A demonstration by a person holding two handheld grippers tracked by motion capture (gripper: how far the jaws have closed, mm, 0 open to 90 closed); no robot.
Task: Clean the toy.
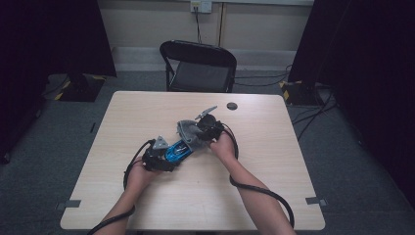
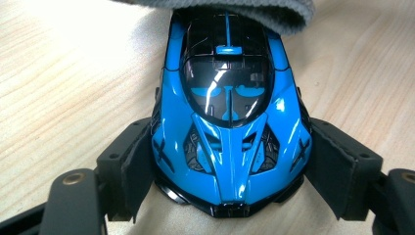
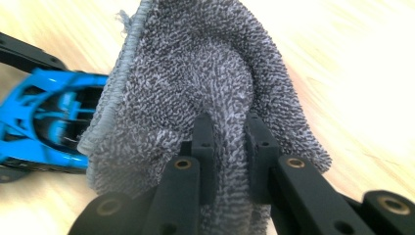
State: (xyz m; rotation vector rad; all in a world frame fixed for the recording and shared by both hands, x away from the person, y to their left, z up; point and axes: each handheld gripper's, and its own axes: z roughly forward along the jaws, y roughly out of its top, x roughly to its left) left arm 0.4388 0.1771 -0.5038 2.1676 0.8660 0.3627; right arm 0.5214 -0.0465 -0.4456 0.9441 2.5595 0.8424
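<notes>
A glossy blue toy car point(image 2: 227, 122) with black windows rests on the wooden table point(image 1: 147, 117). My left gripper point(image 2: 230, 171) is shut on its nose end, one pad against each flank. A grey terry cloth point(image 3: 195, 88) is pinched between the jaws of my right gripper point(image 3: 230, 147), and it lies over the car's far end point(image 3: 44, 122). From above, the car point(image 1: 177, 151) sits at mid table, the left gripper point(image 1: 159, 156) at its near-left end and the right gripper point(image 1: 208, 129) with the cloth point(image 1: 188, 132) at its far-right end.
A small dark round disc point(image 1: 232, 105) lies near the table's far edge. A black folding chair point(image 1: 198, 66) stands beyond the table. Cables trail from both grippers over the front of the table point(image 1: 259, 188).
</notes>
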